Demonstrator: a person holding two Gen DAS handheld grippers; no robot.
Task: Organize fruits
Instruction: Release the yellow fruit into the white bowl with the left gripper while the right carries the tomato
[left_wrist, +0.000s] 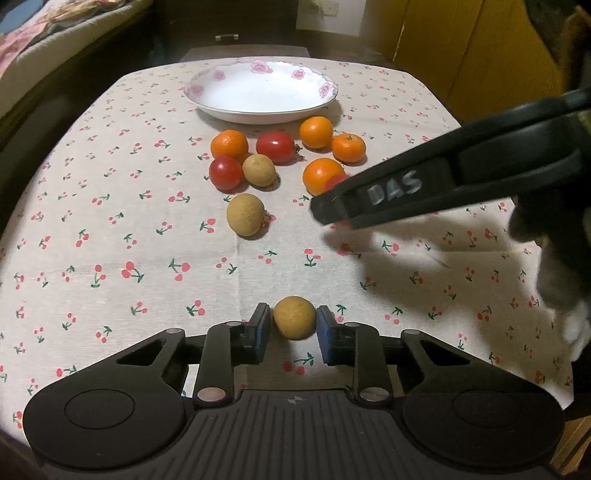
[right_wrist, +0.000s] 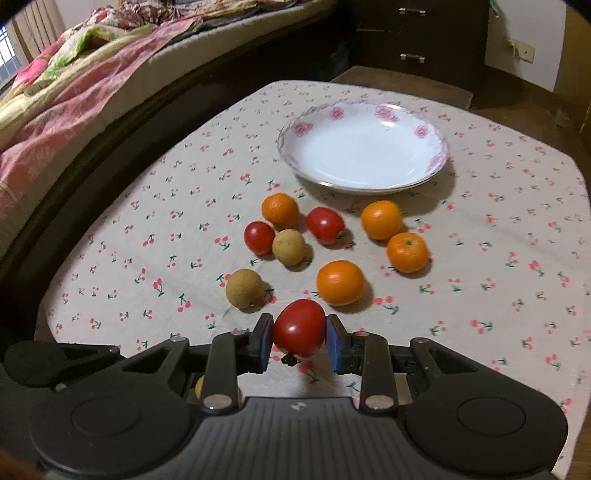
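Note:
My left gripper (left_wrist: 294, 323) is shut on a tan longan (left_wrist: 294, 317) just above the cherry-print tablecloth (left_wrist: 110, 221). My right gripper (right_wrist: 300, 334) is shut on a red tomato (right_wrist: 300, 328), held slightly off the cloth; in the left wrist view the right gripper (left_wrist: 332, 212) reaches in from the right. Loose fruit lies in a cluster ahead: several oranges (right_wrist: 340, 282), two tomatoes (right_wrist: 325, 225) and two longans (right_wrist: 243, 288). Behind the cluster stands a white plate (right_wrist: 362, 155) with pink flowers on its rim, nothing in it.
A bed with floral quilts (right_wrist: 74, 74) runs along the table's left side. A dark chest of drawers (right_wrist: 413, 37) stands behind the table and a yellow cabinet (left_wrist: 480, 55) is at the far right. The cloth's rounded edges drop off on both sides.

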